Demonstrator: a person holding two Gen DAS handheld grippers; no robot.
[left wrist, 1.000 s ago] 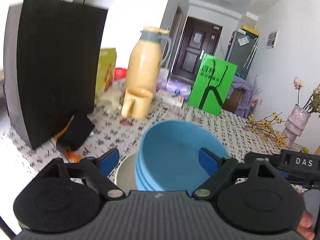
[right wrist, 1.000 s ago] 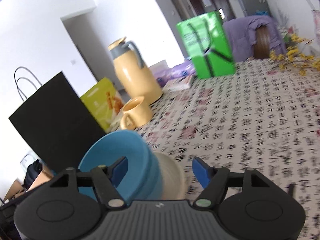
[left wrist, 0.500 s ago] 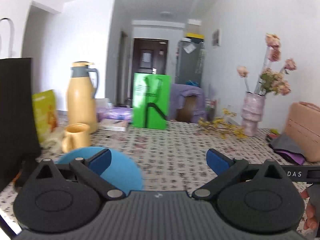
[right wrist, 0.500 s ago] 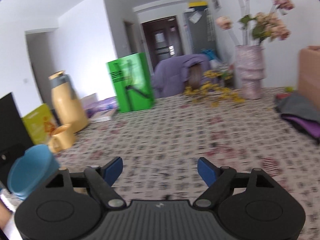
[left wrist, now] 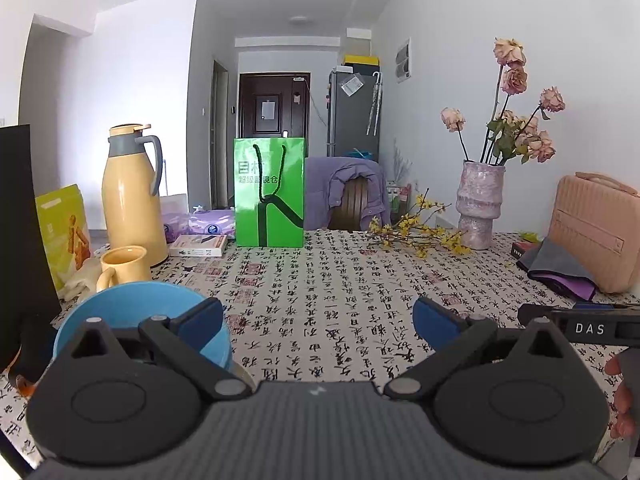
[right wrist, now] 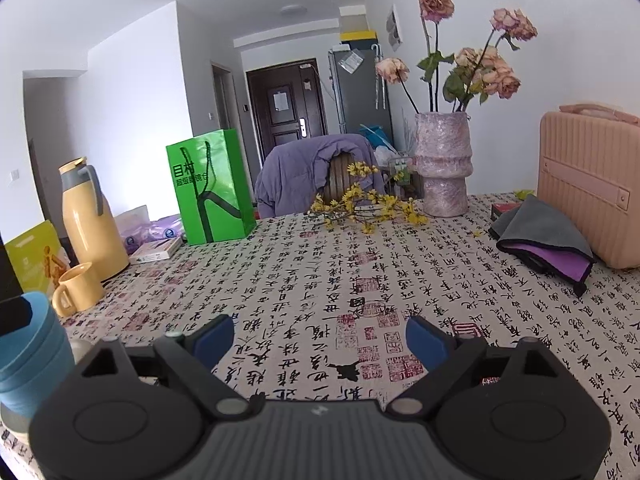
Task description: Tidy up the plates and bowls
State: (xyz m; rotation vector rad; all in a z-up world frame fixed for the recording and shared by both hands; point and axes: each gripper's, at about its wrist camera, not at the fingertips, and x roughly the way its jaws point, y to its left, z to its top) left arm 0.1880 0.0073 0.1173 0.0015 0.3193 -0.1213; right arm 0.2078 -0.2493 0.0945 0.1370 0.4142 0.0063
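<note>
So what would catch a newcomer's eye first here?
Probably the bright green paper bag standing at the table's far edge, left of centre. Next, the pink vase of dried roses far right, and the stacked blue bowls close in at near left.

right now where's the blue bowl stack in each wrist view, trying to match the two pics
Left wrist: the blue bowl stack sits at lower left, partly behind the left gripper, whose left finger overlaps its rim.
Right wrist: the stack is at the far left edge, seen from the side, left of the right gripper.
Shared landmark: the yellow mug stands just behind the stack in both views.
</note>
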